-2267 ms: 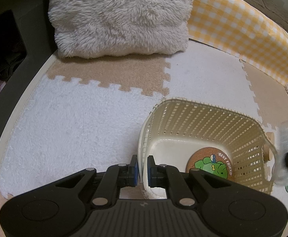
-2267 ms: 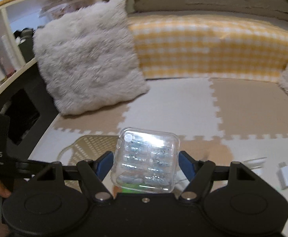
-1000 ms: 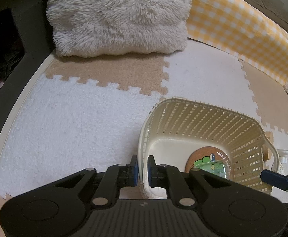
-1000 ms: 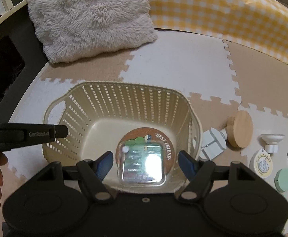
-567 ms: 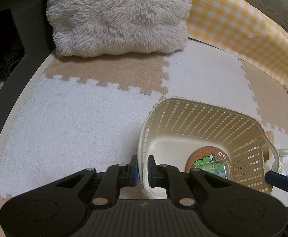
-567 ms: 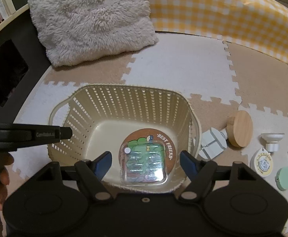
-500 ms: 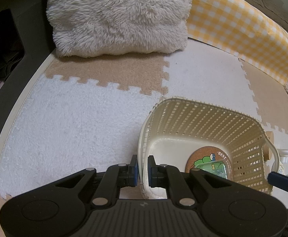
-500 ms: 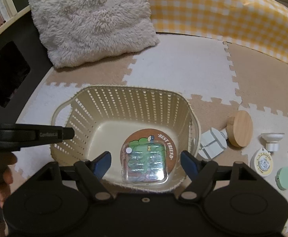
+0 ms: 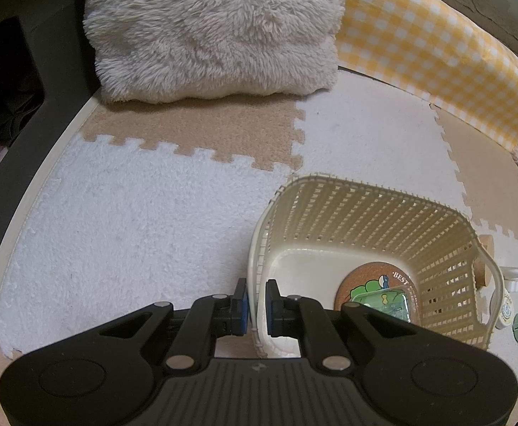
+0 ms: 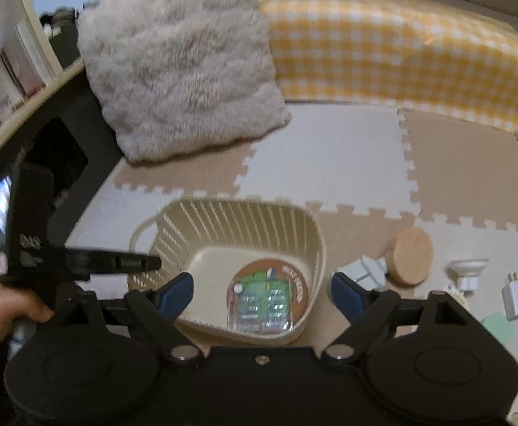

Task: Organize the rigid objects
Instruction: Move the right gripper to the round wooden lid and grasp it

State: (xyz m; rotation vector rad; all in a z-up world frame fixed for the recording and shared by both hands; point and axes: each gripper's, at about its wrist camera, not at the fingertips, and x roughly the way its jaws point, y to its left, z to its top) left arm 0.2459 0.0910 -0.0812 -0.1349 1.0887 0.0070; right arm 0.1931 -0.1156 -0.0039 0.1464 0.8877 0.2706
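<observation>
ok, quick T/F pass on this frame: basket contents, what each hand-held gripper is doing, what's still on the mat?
1. The left hand-held gripper is clamped on the basket rim. True.
2. The right hand-held gripper holds the clear plastic case. False: its jaws have just been opening and stand wide, with nothing between them; the case lies in the basket.
3. The case rests on the round coaster on the basket floor. True.
4. The wooden disc is inside the basket. False: it lies on the mat, to the basket's right in the right wrist view.
5. The white plug lies on the mat outside the basket. True.
</observation>
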